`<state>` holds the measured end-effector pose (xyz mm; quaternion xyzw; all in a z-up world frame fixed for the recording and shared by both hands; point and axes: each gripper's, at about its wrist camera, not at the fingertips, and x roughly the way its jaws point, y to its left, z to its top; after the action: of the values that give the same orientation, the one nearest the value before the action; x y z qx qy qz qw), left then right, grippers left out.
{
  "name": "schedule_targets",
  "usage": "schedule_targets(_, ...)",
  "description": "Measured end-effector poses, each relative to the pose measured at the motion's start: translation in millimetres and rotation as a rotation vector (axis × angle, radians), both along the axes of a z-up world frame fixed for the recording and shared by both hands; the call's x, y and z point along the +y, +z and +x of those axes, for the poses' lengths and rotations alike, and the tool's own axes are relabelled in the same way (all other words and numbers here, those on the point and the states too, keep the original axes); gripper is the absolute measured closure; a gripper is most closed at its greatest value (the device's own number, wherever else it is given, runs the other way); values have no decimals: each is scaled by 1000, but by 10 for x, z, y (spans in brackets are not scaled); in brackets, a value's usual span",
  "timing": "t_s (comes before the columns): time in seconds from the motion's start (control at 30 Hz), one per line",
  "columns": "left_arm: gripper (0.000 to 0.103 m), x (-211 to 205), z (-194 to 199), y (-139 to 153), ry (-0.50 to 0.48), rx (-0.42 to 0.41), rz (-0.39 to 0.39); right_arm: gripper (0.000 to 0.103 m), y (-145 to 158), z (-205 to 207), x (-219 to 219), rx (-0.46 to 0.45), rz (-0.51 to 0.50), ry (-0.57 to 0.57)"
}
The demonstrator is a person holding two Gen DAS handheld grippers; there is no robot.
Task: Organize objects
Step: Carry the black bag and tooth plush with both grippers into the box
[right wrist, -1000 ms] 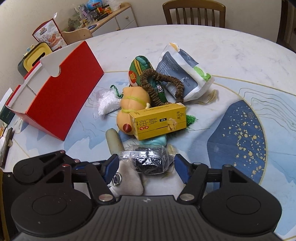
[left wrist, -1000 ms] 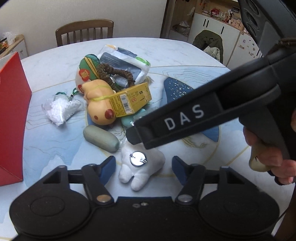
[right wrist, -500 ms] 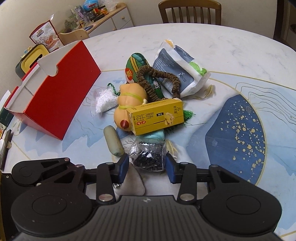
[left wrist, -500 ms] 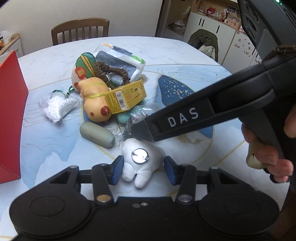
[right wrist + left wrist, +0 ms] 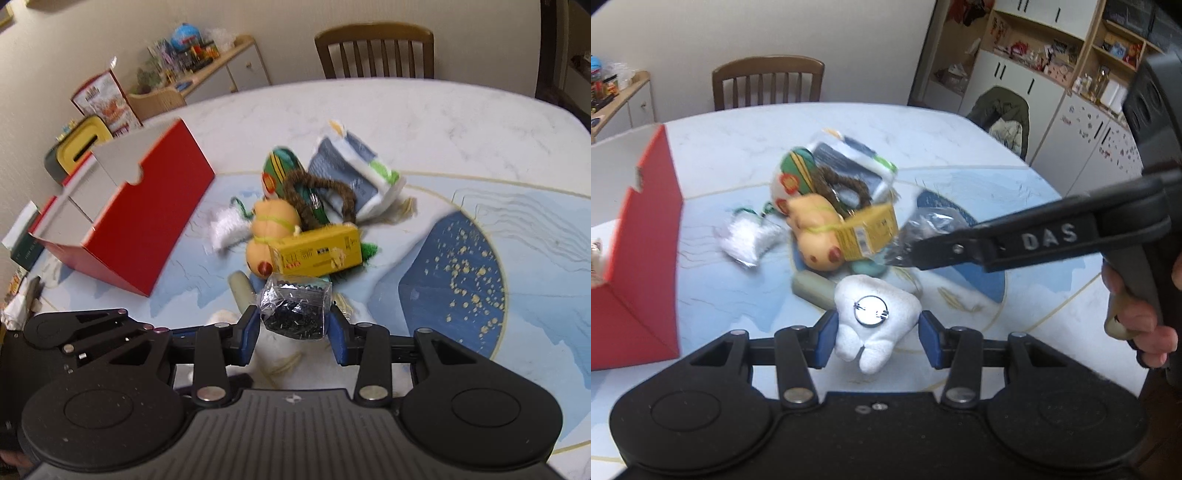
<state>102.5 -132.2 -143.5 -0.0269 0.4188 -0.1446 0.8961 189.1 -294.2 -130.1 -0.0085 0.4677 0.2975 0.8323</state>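
Table point(image 5: 424, 122): white marbled top, pale blue mat with dark blue gold-speckled patch point(image 5: 458, 273). Red box point(image 5: 147, 221) on table at left, open top. Mid-table heap: grey-white pouch point(image 5: 354, 166), green striped plush point(image 5: 279, 168), white fluffy bag point(image 5: 225, 227), grey-green oval point(image 5: 240, 291). Yellow carton point(image 5: 317, 249) rests on heap, against orange plush point(image 5: 271, 225).

A heap of things lay mid-table point(image 5: 424, 110). In the right wrist view the open box point(image 5: 147, 221) stood at nine o'clock of the heap, well apart, and the chair point(image 5: 373, 48) at twelve o'clock behind the table. The carton point(image 5: 317, 249) rested across the doll point(image 5: 271, 232), the packet point(image 5: 354, 173) behind both. The bead bag point(image 5: 295, 310) sat at six o'clock, the tooth plush point(image 5: 875, 314) beside it.
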Motion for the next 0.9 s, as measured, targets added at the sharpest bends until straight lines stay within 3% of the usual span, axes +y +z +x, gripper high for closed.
schedule_targets(0.2,57,224,-33,283,63,-27,-35,64,242,-123,30,-38,30,10)
schedule_targets(0.57,57,701,-77,733,142,-63,-17,64,603,-411,343,-101,61,66)
schedule_targets(0.9,57,1333,-39,877,206,-46,-5,64,800,-578,926,-106,59,119)
